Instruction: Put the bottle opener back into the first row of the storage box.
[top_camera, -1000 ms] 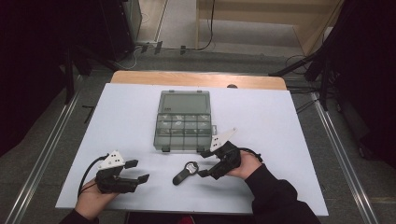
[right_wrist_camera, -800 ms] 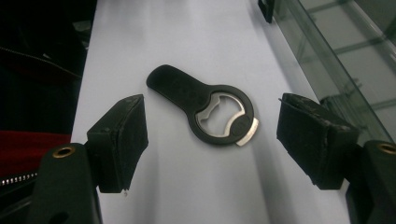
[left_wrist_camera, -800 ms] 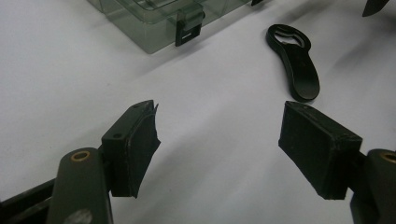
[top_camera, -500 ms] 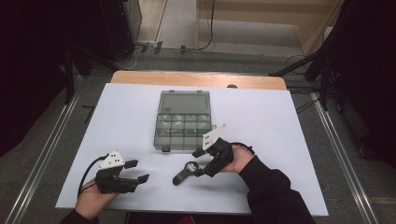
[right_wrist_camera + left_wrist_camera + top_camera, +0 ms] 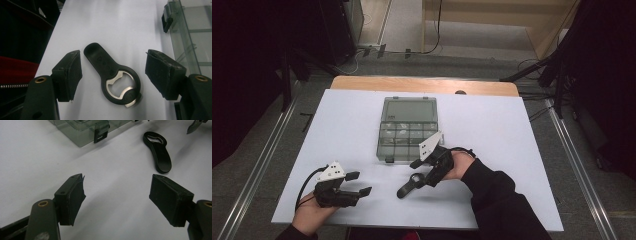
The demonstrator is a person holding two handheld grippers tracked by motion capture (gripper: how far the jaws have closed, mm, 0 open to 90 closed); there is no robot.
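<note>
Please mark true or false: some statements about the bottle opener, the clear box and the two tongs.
1. The bottle opener lies flat on the white table. True.
2. The right tongs already pinch the opener. False: the jaws stand apart on both sides of it and have just been closing.
3. The left tongs hold the clear box. False: they are open and empty.
4. The opener has a metal mouth. True.
5. The box lies beyond the opener. True.
</note>
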